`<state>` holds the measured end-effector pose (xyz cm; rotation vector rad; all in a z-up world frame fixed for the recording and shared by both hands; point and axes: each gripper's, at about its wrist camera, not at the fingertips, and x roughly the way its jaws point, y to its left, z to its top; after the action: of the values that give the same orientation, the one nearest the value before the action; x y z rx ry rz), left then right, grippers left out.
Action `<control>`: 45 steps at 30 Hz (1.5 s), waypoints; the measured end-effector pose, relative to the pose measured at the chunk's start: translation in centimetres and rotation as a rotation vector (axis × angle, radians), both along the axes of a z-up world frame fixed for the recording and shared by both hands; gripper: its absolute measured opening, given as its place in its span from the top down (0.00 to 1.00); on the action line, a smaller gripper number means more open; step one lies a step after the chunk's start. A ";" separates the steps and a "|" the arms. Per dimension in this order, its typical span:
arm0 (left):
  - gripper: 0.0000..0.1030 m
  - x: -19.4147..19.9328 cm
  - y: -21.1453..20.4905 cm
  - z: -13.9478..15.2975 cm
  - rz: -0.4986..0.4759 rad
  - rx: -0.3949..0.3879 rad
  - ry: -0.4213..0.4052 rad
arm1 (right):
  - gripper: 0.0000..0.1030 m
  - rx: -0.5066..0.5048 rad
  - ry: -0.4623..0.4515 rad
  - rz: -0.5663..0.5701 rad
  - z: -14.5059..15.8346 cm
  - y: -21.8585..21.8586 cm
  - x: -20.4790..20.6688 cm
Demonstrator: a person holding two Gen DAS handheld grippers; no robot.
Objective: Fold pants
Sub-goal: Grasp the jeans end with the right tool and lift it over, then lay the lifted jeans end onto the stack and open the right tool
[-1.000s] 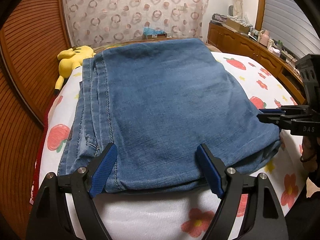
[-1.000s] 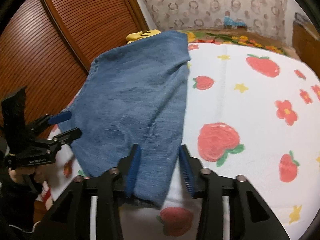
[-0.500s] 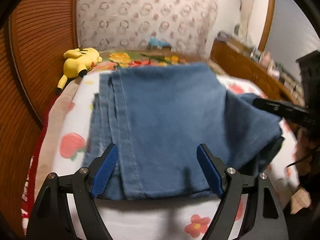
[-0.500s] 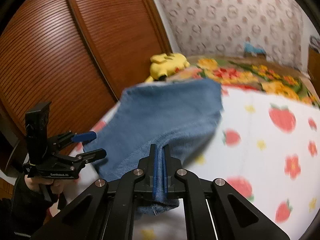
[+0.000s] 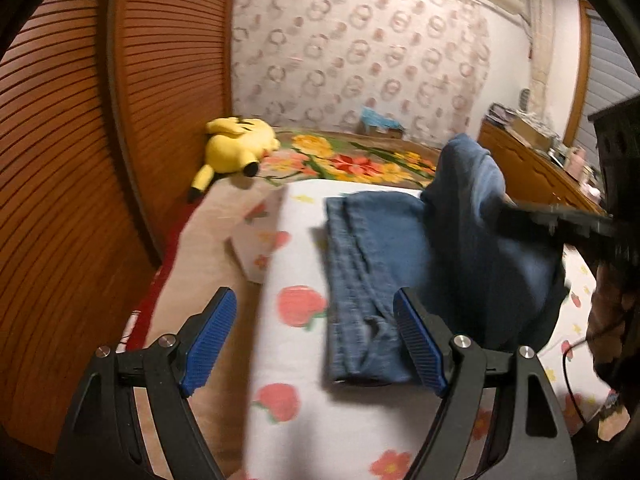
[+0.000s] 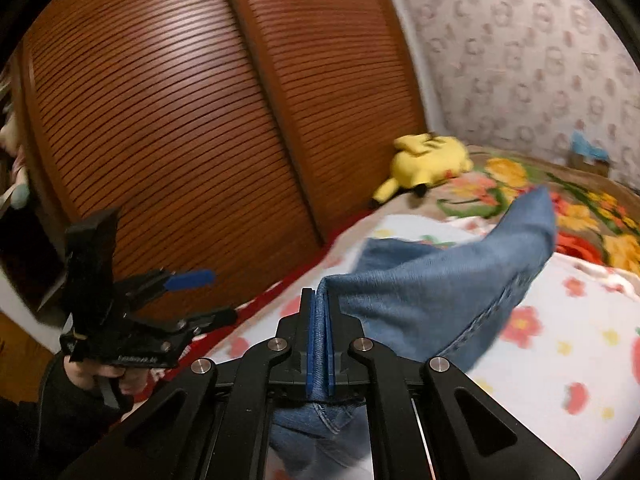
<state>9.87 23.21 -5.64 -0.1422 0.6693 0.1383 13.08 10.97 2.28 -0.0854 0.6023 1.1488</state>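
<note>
Pants (image 6: pixel 432 292) pinched in right claw (image 6: pixel 319 340); plush toy (image 5: pixel 236 142) near wardrobe (image 5: pixel 100 160).

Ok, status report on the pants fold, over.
Right gripper shut on the jeans, one side lifted off the bed. Left gripper open, holding nothing. Yellow plush far from the fold.

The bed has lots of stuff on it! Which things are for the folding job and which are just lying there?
For the job:
- blue jeans
- right gripper, shut on a lifted edge of the jeans
- left gripper, open, holding nothing

Just lying about:
- yellow plush toy
- strawberry blanket
- flowered blanket
- small blue thing by the wall
</note>
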 end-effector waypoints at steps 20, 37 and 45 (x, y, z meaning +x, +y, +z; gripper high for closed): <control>0.21 0.9 0.5 0.2 0.014 0.012 -0.001 | 0.66 -0.101 0.011 -0.010 -1.6 -0.8 -1.9; 0.21 4.4 -3.6 -2.3 -0.090 0.018 0.103 | 0.61 -0.203 -0.079 -0.145 -1.0 -1.5 -0.3; 0.21 5.1 -2.4 -5.3 -0.081 -0.040 0.178 | 0.55 -0.251 -0.078 -0.139 -1.7 0.9 3.5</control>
<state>14.97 20.85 -10.89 -0.1419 0.8549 0.0603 16.54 11.88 0.63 -0.2971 0.6708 0.9271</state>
